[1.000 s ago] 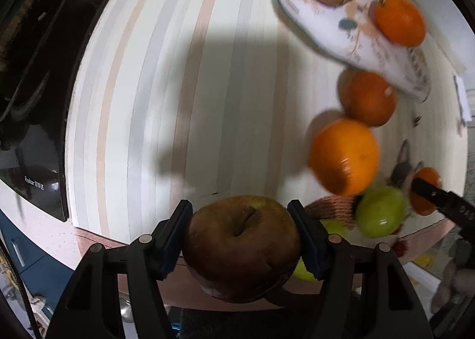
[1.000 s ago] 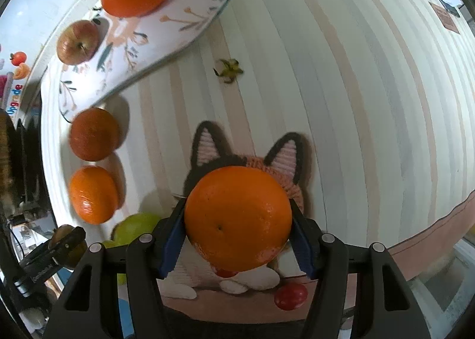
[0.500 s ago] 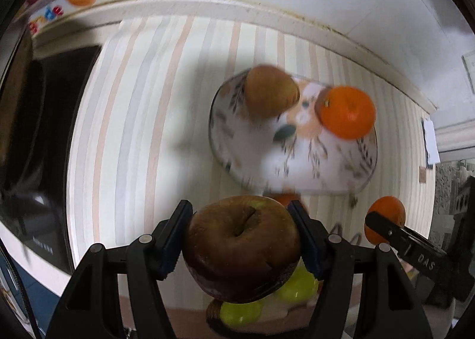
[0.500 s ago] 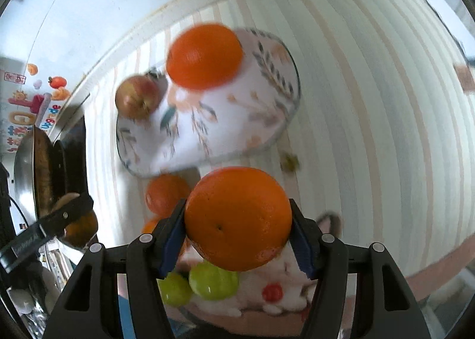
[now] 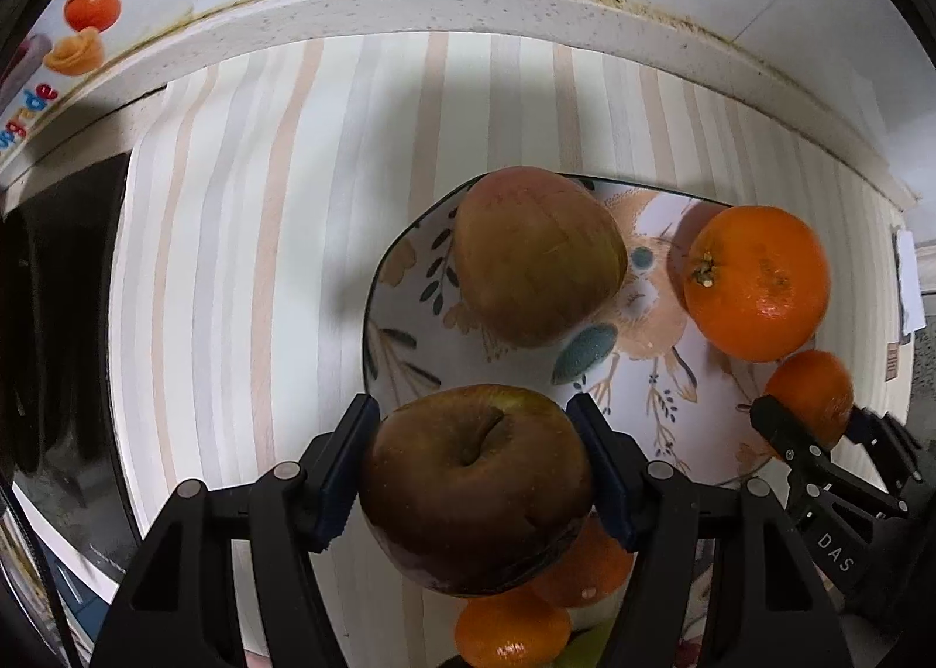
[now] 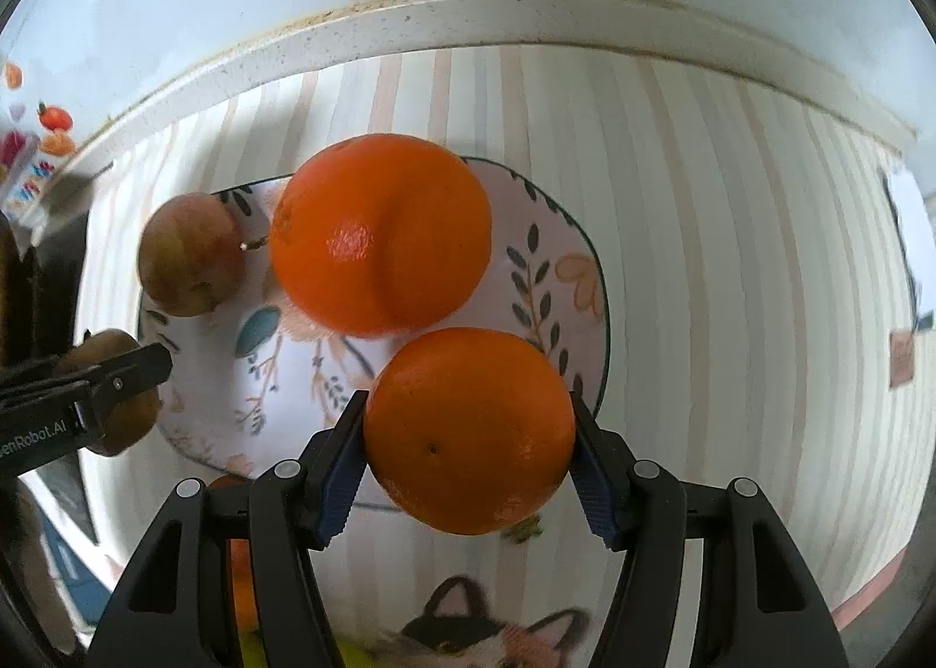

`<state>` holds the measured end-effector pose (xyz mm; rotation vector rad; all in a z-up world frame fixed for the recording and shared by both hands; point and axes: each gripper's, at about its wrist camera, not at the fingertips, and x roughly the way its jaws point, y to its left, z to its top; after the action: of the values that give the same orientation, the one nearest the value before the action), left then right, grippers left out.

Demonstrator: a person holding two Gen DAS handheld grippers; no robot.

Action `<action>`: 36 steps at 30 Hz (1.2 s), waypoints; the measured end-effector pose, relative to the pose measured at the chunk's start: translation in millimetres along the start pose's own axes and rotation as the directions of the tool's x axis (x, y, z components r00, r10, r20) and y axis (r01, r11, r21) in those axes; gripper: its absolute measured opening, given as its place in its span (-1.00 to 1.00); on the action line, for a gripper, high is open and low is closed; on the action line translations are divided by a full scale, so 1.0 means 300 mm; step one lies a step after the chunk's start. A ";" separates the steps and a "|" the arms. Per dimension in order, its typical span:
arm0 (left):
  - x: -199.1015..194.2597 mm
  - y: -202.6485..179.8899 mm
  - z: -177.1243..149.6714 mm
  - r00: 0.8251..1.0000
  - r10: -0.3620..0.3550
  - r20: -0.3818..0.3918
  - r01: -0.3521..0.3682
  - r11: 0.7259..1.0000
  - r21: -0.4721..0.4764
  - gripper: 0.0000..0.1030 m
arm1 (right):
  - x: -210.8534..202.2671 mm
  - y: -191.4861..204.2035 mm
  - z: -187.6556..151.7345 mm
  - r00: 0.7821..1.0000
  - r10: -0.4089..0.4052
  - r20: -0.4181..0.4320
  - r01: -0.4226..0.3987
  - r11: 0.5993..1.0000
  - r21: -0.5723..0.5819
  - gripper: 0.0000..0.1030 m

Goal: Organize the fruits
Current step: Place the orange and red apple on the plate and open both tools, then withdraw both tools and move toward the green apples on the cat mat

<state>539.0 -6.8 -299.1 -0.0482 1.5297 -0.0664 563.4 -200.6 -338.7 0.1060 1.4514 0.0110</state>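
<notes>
Meanwhile, each hand-held gripper clenched on fruit — left (image 5: 477, 484) an apple (image 5: 474, 489), right (image 6: 468, 451) an orange (image 6: 468, 428) — above occupied plate (image 6: 561, 258).

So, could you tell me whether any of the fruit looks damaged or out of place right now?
The apple in the left tongs looks dark brown and bruised, unlike the fresher apple on the plate. A small yellowish scrap lies on the striped mat.
</notes>
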 end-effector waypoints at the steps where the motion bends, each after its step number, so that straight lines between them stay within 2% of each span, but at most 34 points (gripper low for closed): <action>1: 0.009 -0.004 -0.001 1.000 0.006 -0.002 -0.006 1.000 0.006 0.25 | 0.004 0.004 0.000 1.000 -0.009 0.005 0.009 1.000 -0.010 0.27; 6: 0.056 -0.003 -0.010 0.999 0.030 -0.018 -0.030 0.999 0.012 0.25 | 0.050 0.019 -0.002 1.000 -0.004 -0.017 0.004 1.000 -0.008 0.28; 10: 0.059 -0.012 -0.016 0.998 0.062 0.001 -0.062 0.998 0.032 0.26 | 0.071 0.014 -0.006 1.000 0.026 -0.008 -0.026 1.000 -0.002 0.32; 12: 0.058 -0.011 -0.015 0.998 0.060 -0.003 -0.060 0.998 0.022 0.26 | 0.083 0.010 0.005 0.999 0.035 0.002 -0.035 0.999 0.001 0.61; 17: 0.020 0.019 0.002 1.000 0.020 0.001 -0.020 0.999 -0.031 0.29 | 0.047 -0.015 0.016 0.998 0.056 0.002 -0.056 0.998 0.030 0.82; 19: -0.009 0.037 -0.001 1.000 0.004 0.015 -0.003 0.999 -0.048 0.39 | 0.025 -0.029 0.015 0.999 0.053 0.002 -0.053 0.997 0.052 0.82; 20: -0.025 0.044 -0.001 1.000 -0.003 0.022 0.004 0.999 -0.052 0.53 | 0.014 -0.033 0.011 0.998 0.055 0.003 -0.055 0.997 0.058 0.82; 22: -0.051 0.057 -0.004 0.999 -0.019 0.031 0.021 0.998 -0.060 0.69 | -0.011 -0.038 0.012 0.998 0.067 0.011 -0.068 0.995 0.068 0.85; 28: -0.148 0.107 -0.065 0.995 -0.011 0.096 0.019 0.996 -0.087 0.70 | -0.102 -0.034 -0.023 0.997 0.054 0.054 -0.057 0.997 0.056 0.87; 36: -0.286 0.070 -0.197 0.986 0.019 0.165 -0.012 0.999 -0.044 0.70 | -0.242 0.010 -0.123 0.997 0.037 0.069 -0.041 0.998 0.049 0.87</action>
<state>476.8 21.0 -217.6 -0.0742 1.3657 -0.0172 518.2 -200.3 -270.8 0.1747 1.3819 0.0026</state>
